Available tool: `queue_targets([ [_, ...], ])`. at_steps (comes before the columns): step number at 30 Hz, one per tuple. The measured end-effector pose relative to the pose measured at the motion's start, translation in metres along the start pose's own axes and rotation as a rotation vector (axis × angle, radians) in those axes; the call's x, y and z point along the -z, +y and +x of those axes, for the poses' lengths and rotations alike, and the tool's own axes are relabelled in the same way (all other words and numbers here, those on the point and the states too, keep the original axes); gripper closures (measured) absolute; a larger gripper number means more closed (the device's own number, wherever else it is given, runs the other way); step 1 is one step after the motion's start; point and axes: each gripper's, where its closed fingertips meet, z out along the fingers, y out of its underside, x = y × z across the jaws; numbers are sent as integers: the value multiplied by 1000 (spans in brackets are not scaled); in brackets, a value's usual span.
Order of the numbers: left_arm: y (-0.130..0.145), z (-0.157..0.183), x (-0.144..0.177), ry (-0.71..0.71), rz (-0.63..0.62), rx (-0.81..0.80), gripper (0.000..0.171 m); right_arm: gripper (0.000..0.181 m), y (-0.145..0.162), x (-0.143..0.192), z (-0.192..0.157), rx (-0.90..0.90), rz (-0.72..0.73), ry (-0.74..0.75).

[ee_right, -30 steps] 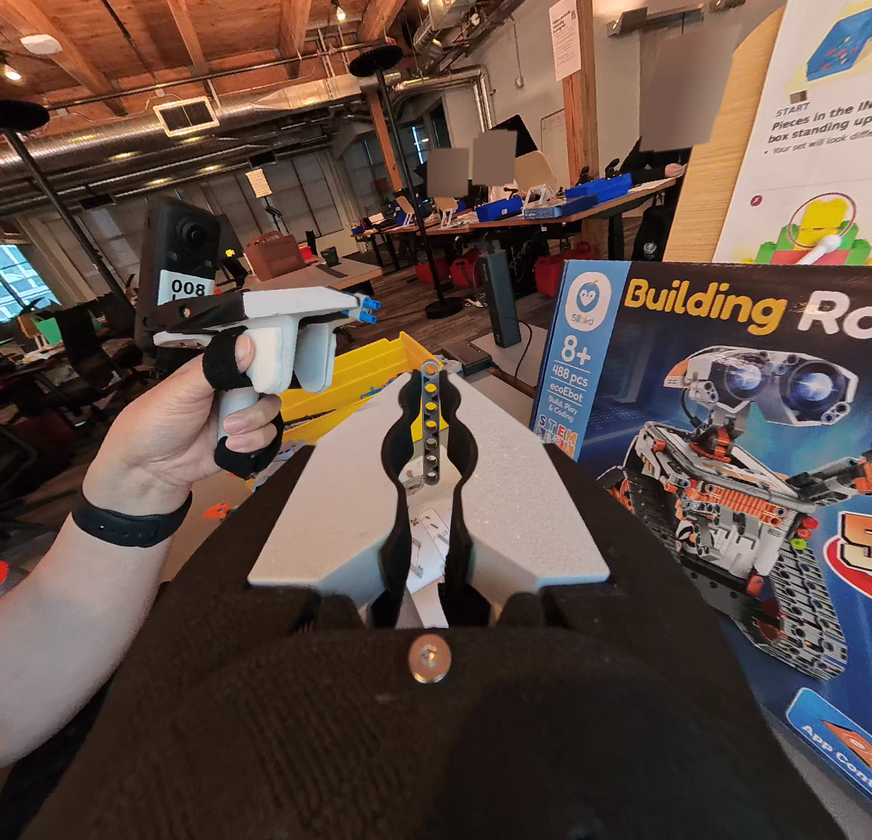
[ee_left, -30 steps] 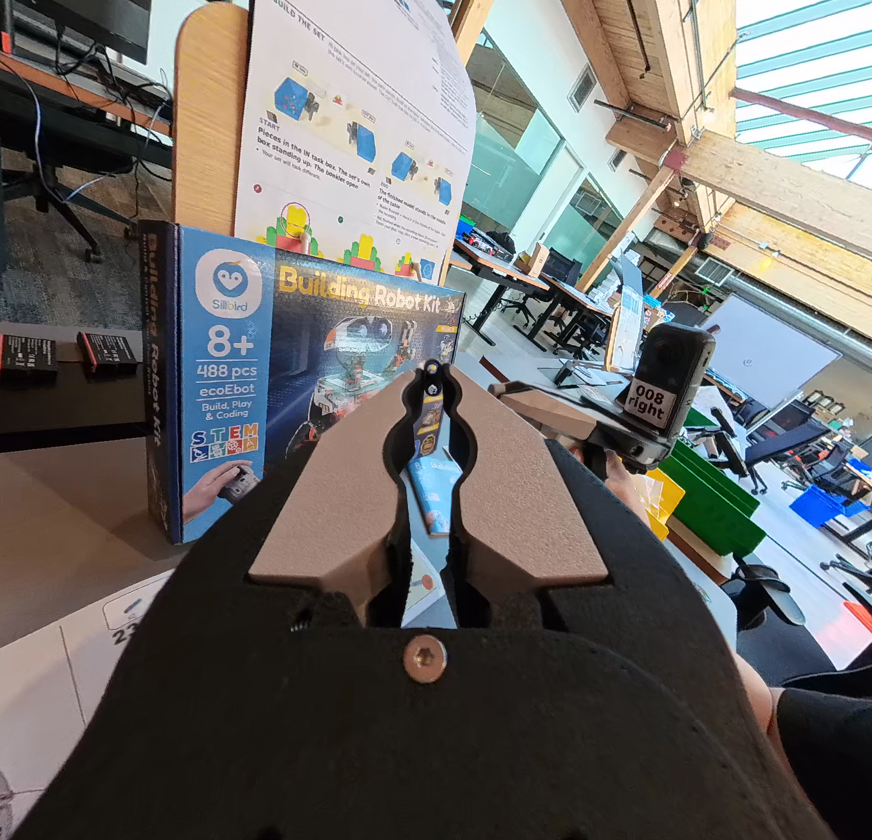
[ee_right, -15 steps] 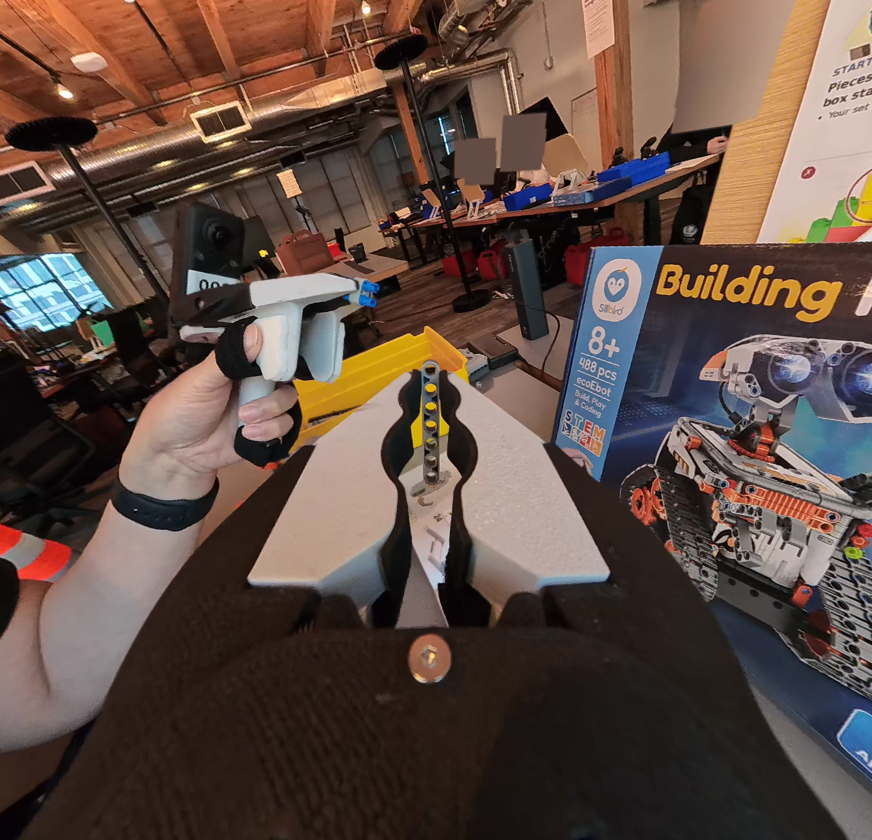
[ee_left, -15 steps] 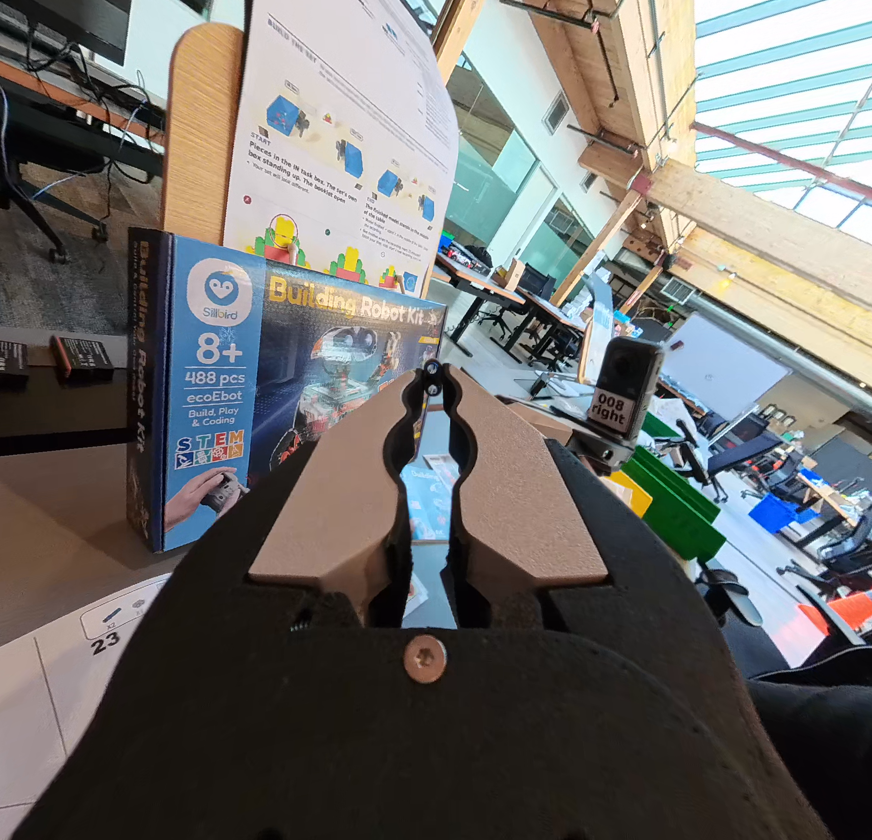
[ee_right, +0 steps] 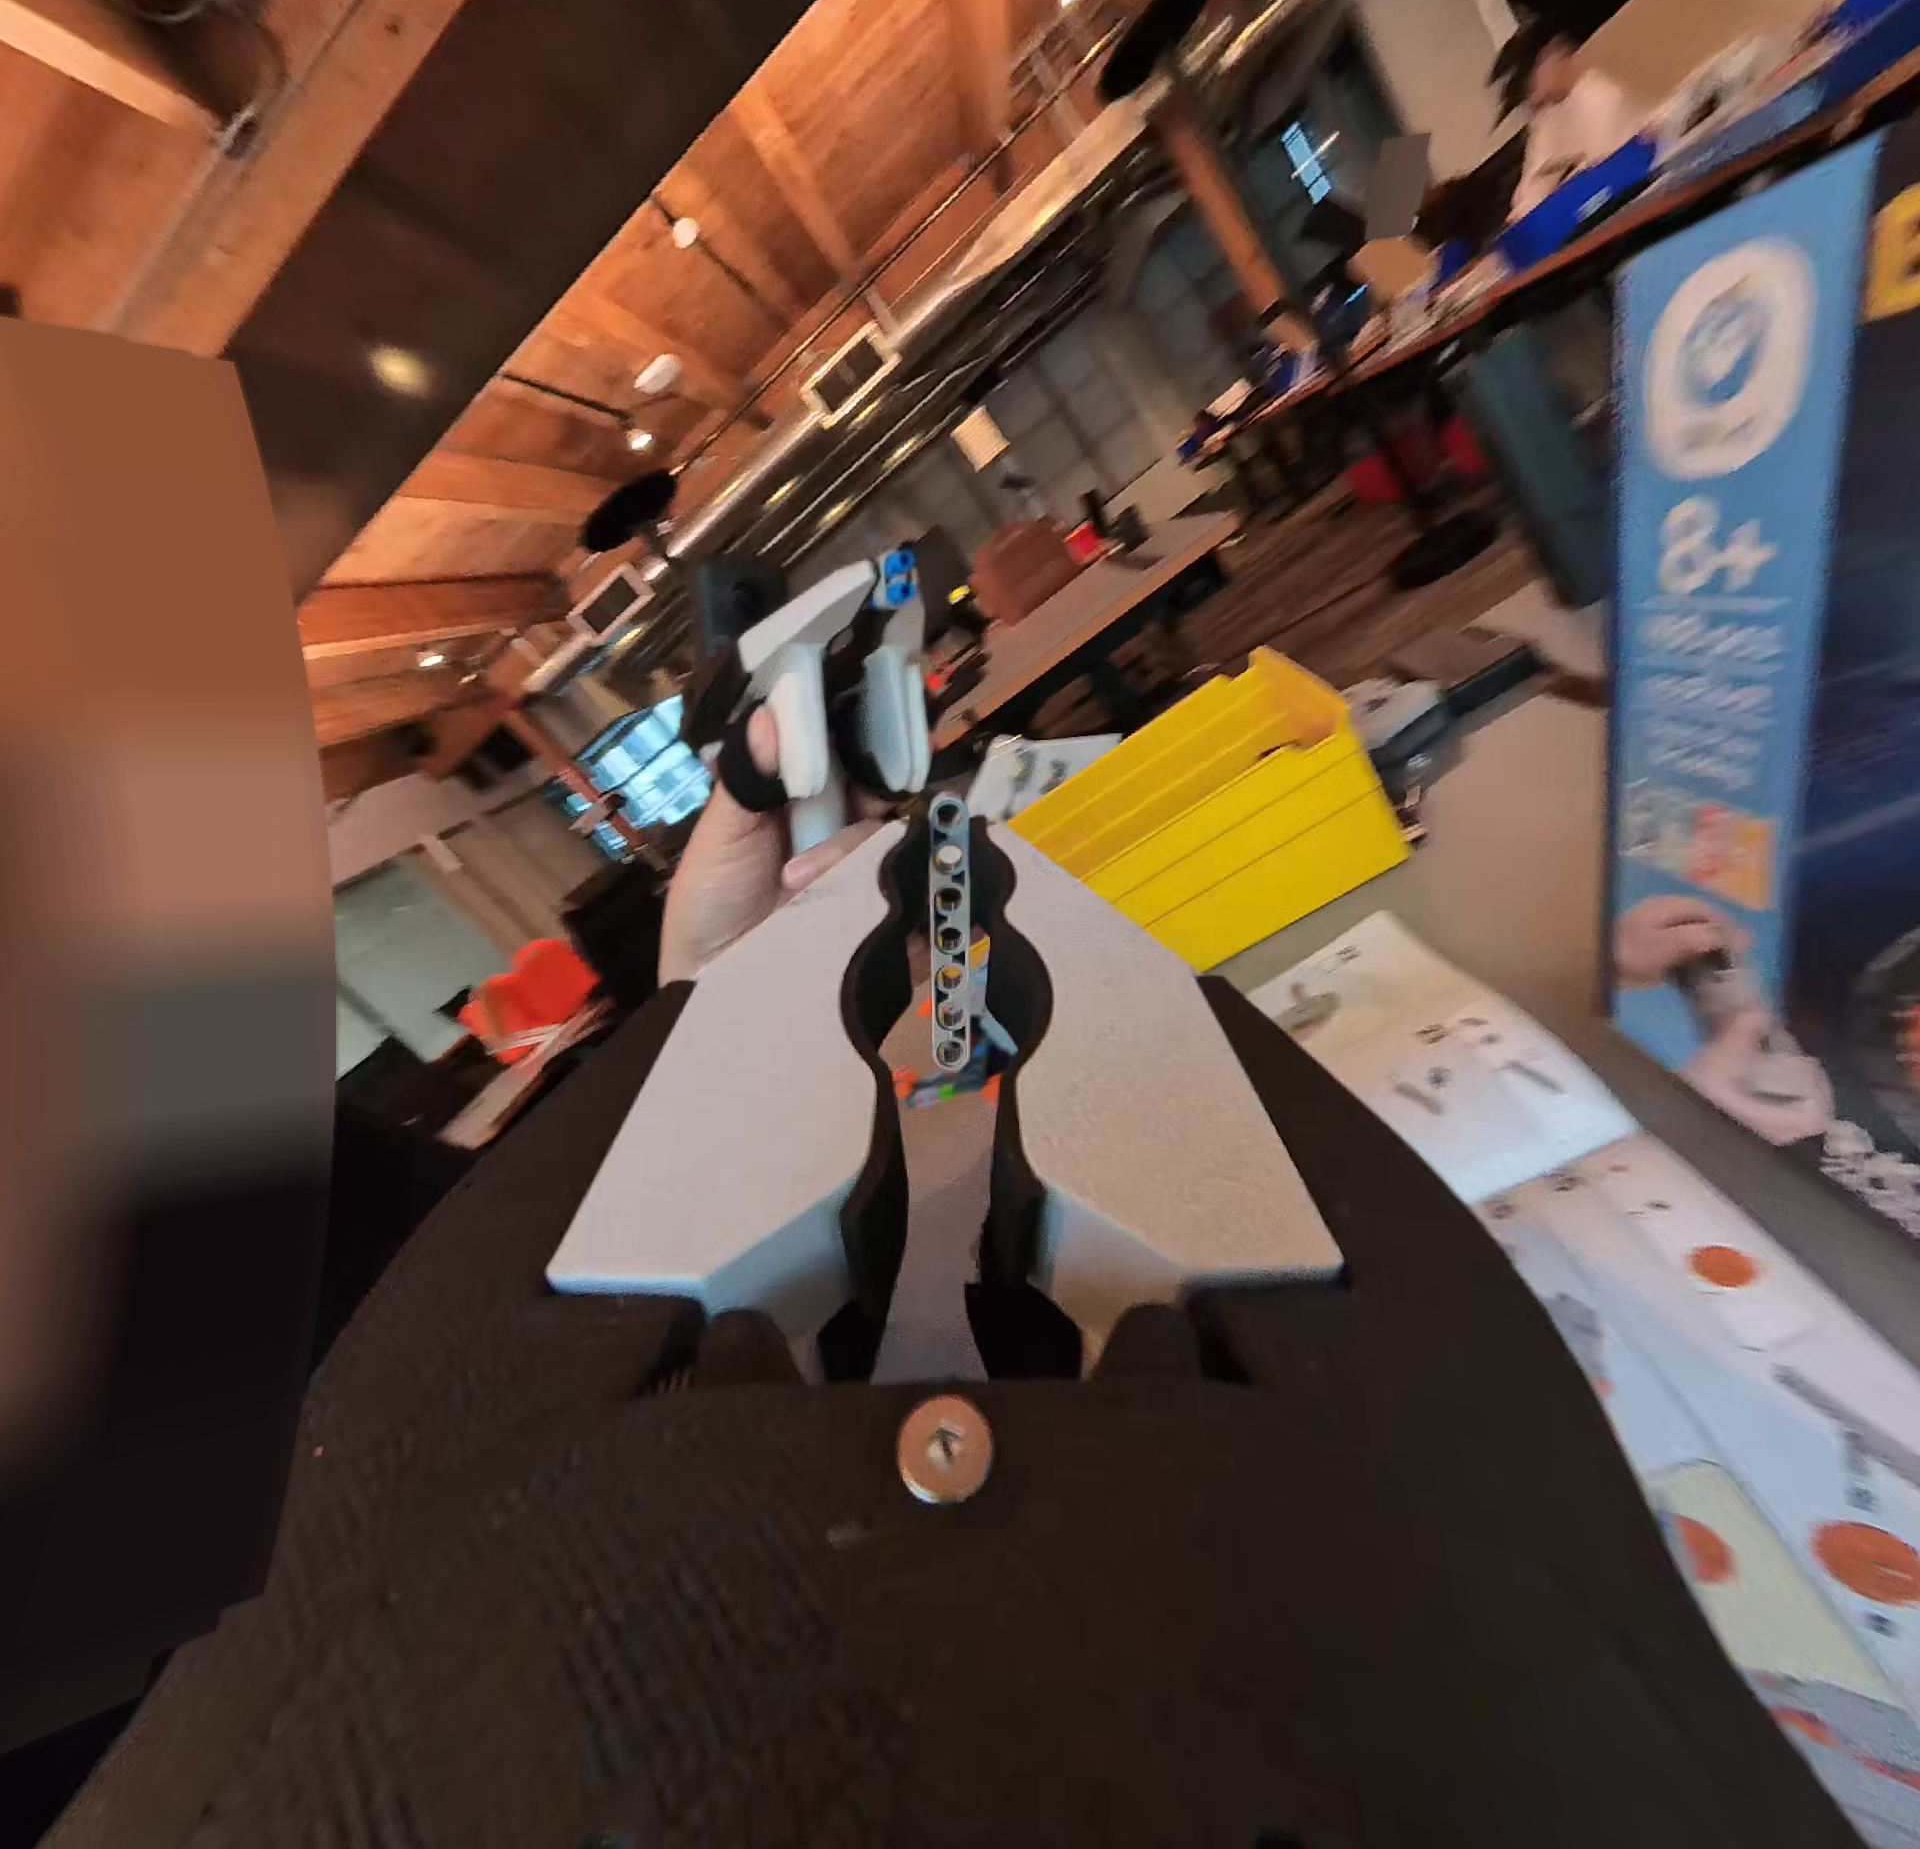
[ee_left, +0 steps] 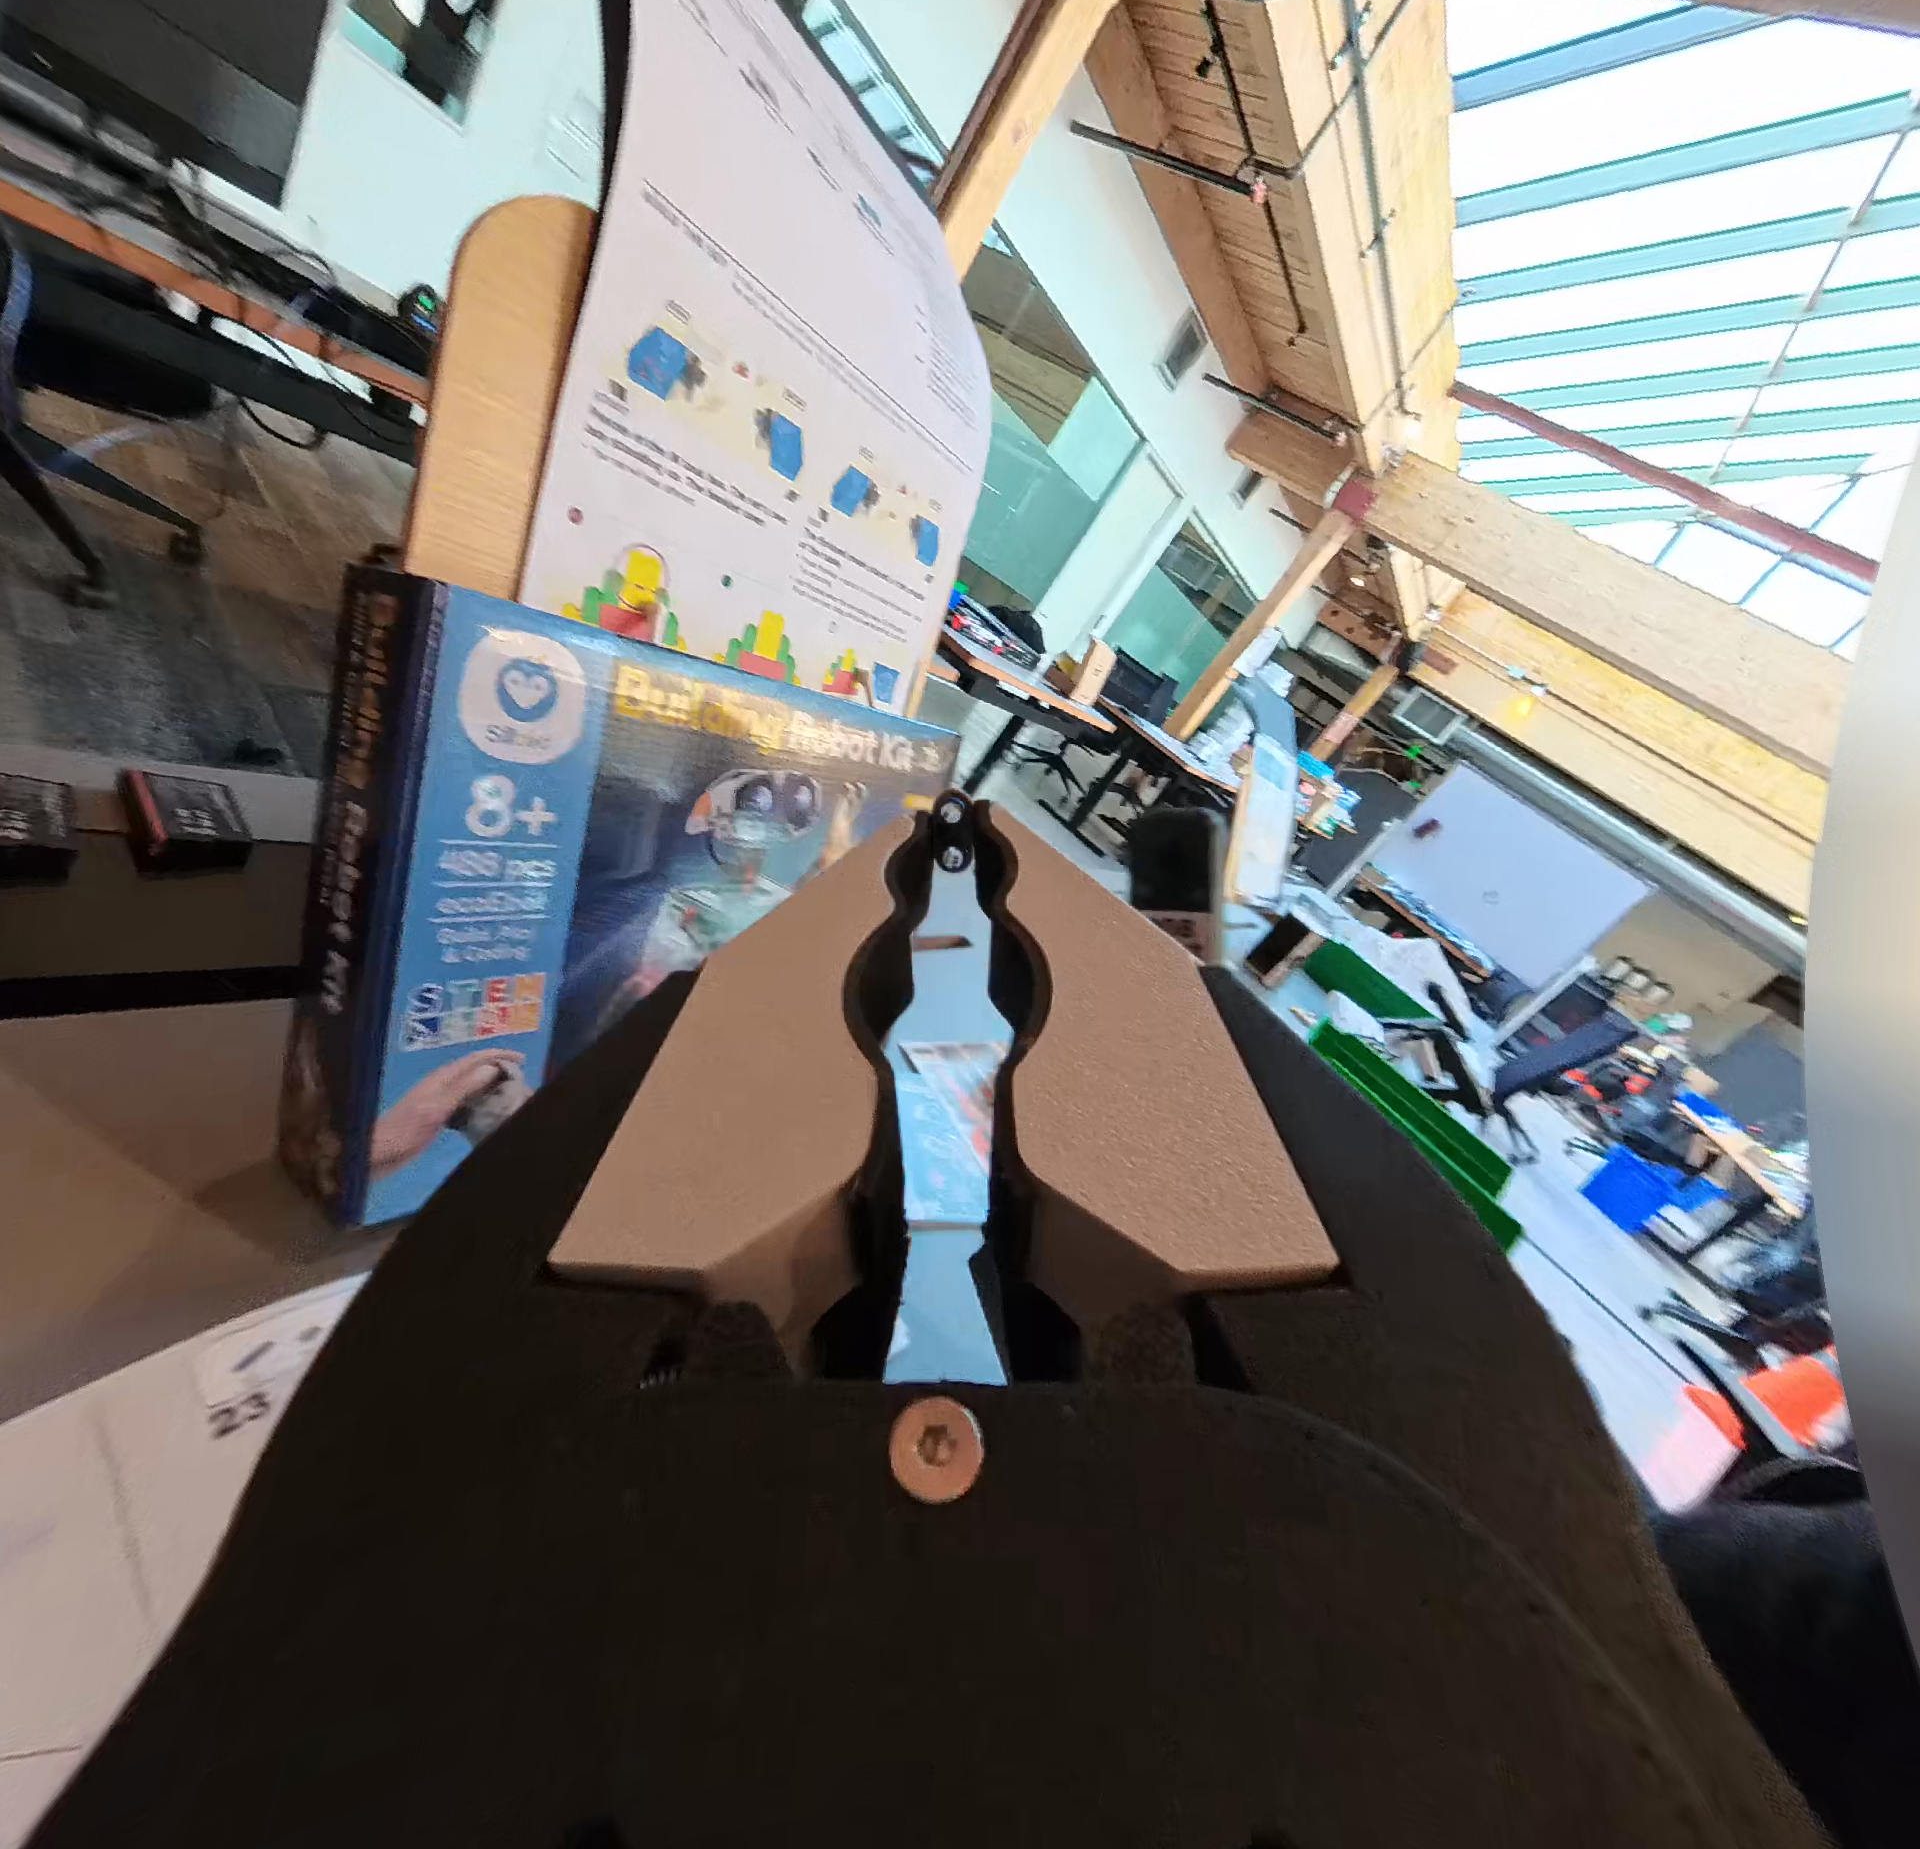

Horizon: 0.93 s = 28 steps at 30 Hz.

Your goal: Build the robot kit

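My left tongs (ee_left: 954, 835) are pressed together on a small dark piece with two round holes (ee_left: 952, 831), nipped right at the tips and held in the air. My right tongs (ee_right: 952, 843) pinch a grey perforated beam (ee_right: 951, 935), gripped by its upper end so that the rest of its row of holes runs back down the gap between the white fingers (ee_right: 748, 1103). Below the right tongs, on the worktop (ee_right: 1507, 760), lie white printed sheets (ee_right: 1455, 1082) with small diagrams and orange round marks, and a few small coloured parts show through the gap, too blurred to name. Just beyond the left tongs a blue toy-kit box (ee_left: 499, 885) stands upright on the worktop; the same box rises at the right edge of the right wrist view. Behind the box a large white instruction sheet (ee_left: 769, 376) leans against a rounded wooden board (ee_left: 488, 386). A yellow bin (ee_right: 1226, 791) sits beyond the sheets in the right wrist view, and green bins (ee_left: 1403, 1103) show to the right in the left wrist view. Past my right tongs I see my other hand (ee_right: 727, 864) gripping the white handle of the left tool, with two blue pins at its nose. Farther off stretch desks, chairs and a timber ceiling.
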Motion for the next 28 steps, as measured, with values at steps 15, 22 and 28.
queue_targets([
  [15,5,2,0,42,-38,43,167,177,-5,3,0,-110,61,-102],
  [22,3,-1,1,39,-30,52,167,177,-7,5,-1,-142,82,-131],
  [28,2,1,2,43,-25,51,166,177,-7,6,-1,-162,88,-149],
])
